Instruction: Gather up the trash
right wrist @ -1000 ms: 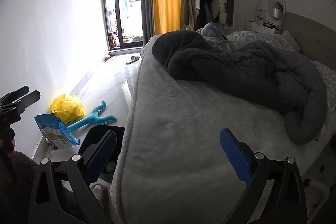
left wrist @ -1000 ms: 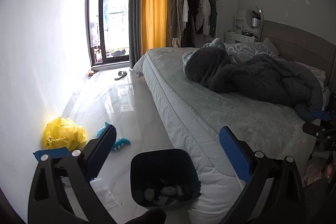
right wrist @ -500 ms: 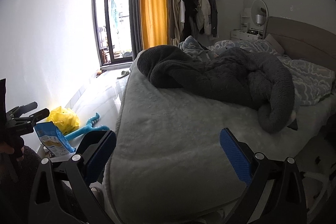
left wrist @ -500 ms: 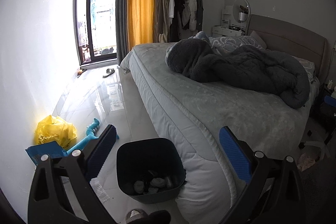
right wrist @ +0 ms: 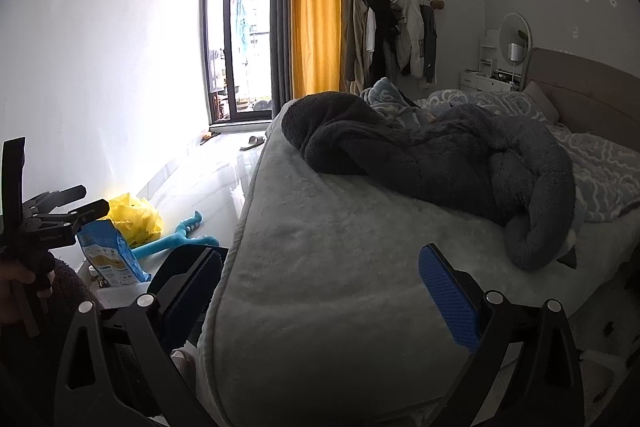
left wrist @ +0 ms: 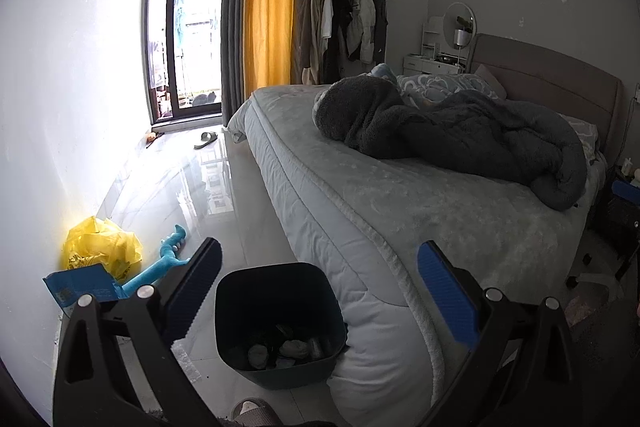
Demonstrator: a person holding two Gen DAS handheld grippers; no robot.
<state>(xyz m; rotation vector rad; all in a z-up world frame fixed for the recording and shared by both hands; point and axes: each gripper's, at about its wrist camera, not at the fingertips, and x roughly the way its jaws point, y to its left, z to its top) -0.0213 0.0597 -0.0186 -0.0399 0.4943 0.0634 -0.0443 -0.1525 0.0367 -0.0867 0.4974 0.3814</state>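
1. White wall (left wrist: 80,75) at left; against its foot lie a yellow bag (left wrist: 102,249), a blue snack packet (left wrist: 82,285) and a blue toy (left wrist: 160,267).
2. Glossy tiled floor (left wrist: 180,187) runs to the balcony door (left wrist: 188,47).
3. Dark bin (left wrist: 280,323), holding trash, stands touching the bed (left wrist: 400,211).
4. Left gripper (left wrist: 320,287) and right gripper (right wrist: 320,287): fingers spread wide, empty.
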